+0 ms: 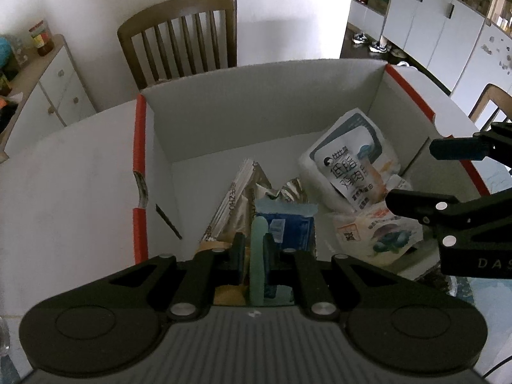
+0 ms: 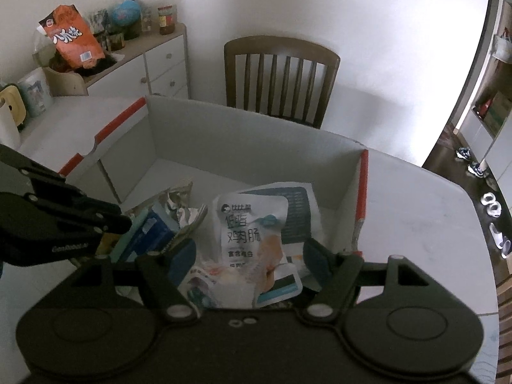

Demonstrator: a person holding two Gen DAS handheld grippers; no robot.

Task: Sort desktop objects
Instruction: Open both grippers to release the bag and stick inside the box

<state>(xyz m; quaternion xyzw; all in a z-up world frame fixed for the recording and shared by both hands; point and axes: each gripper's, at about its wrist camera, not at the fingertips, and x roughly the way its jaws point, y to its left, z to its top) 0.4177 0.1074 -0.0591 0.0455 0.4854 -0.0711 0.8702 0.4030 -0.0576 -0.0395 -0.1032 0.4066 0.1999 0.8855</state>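
A white cardboard box (image 1: 224,118) with red edges stands open on the table and holds several packets. My left gripper (image 1: 254,244) is shut on a thin pale-green flat item (image 1: 257,265), held upright on edge over the box's near side. Behind it lie a blue packet (image 1: 291,227) and a gold foil packet (image 1: 240,201). My right gripper (image 2: 251,257) is open above a white snack pouch (image 2: 246,224) printed with dark characters; its pads do not press on the pouch. A second colourful pouch (image 1: 374,233) lies below. The right gripper (image 1: 428,176) also shows at the box's right wall.
A brown wooden chair (image 2: 281,76) stands behind the box. A white drawer cabinet (image 2: 160,64) at the back left carries jars and an orange bag (image 2: 72,38). The white table (image 2: 416,217) extends right of the box. Shoes (image 2: 492,204) lie on the floor.
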